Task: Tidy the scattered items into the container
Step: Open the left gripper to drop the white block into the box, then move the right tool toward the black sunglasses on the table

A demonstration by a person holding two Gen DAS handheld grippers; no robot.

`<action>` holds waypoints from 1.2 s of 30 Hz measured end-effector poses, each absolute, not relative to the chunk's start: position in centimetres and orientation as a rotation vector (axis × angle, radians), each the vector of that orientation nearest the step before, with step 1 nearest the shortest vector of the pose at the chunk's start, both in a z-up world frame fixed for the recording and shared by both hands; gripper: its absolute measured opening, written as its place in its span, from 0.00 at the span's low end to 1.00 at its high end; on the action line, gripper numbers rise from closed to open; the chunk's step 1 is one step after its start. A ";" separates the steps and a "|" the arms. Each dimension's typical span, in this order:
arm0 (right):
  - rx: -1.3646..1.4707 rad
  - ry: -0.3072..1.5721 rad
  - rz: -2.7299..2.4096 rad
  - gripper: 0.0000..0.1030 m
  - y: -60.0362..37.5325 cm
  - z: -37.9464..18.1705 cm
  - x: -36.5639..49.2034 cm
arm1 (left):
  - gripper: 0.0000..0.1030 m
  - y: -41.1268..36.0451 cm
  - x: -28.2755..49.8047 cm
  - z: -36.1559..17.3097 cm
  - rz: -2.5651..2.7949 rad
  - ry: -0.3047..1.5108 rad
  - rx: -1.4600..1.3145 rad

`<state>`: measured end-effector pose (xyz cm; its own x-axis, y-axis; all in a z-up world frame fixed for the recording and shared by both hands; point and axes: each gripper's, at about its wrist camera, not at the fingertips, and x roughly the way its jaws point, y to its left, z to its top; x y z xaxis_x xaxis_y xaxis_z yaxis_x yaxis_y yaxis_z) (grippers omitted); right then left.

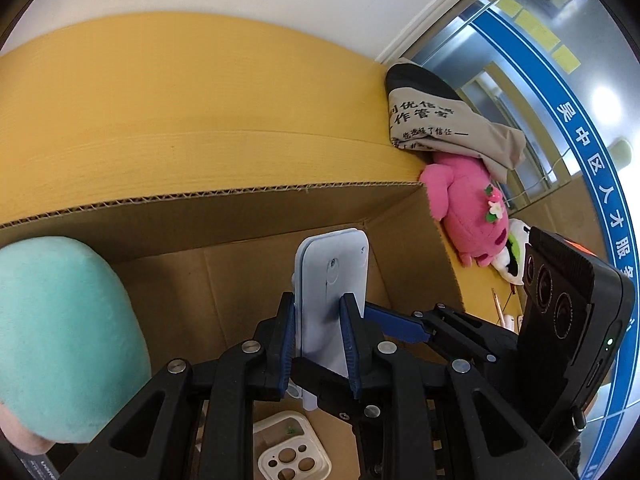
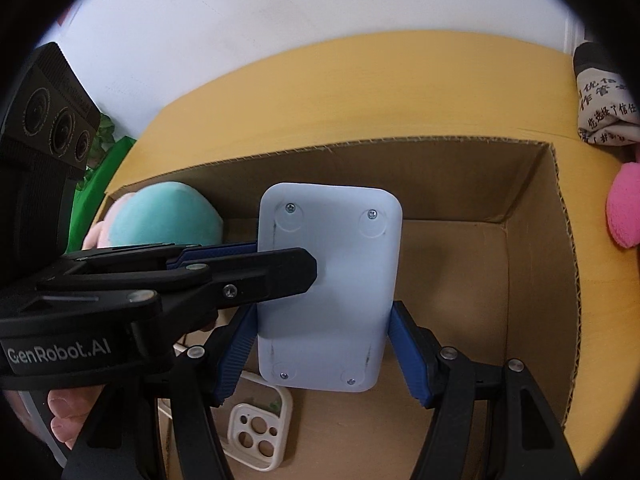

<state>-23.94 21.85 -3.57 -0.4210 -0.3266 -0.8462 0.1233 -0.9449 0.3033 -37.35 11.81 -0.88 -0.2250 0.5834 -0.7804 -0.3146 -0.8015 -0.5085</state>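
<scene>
Left gripper (image 1: 318, 320) clenches the white panel (image 2: 328, 280) above the box (image 2: 532, 280); right gripper (image 2: 320, 356) released.

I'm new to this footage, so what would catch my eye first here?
A pale blue plate held above the open cardboard box, clamped by the left gripper, with the right gripper open around it. A teal plush sits in the box's left corner.

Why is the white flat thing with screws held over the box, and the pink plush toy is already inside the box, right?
Not quite. The pink plush toy is outside the cardboard box, lying on the yellow table beside it, as the left wrist view shows. The white flat thing really is held over the box, gripped by the left claw.
</scene>
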 end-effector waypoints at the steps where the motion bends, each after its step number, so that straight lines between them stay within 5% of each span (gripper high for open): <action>1: 1.521 -0.285 -2.426 0.63 21.8 -3.8 -24.0 | 0.22 11.9 -37.5 -1.1 2.060 -0.326 -1.476; 12: 1.529 -0.250 -2.446 0.64 20.9 -4.3 -23.8 | 0.24 11.7 -37.8 -1.0 2.124 -0.279 -1.464; 14: 1.495 -0.206 -2.476 0.65 20.8 -3.6 -23.0 | 0.29 11.4 -37.4 0.0 2.153 -0.267 -1.424; 19: 1.394 -0.141 -2.537 0.65 20.7 -0.5 -19.6 | 0.62 10.2 -34.5 4.2 2.238 -0.239 -1.274; 30: 1.055 -0.103 -2.691 0.74 20.5 6.4 -5.6 | 0.98 3.5 -16.2 15.5 2.618 -0.114 -0.800; 36: 0.999 -0.074 -2.745 0.74 18.5 6.5 1.7 | 1.00 1.1 -7.0 14.9 2.790 0.026 -0.722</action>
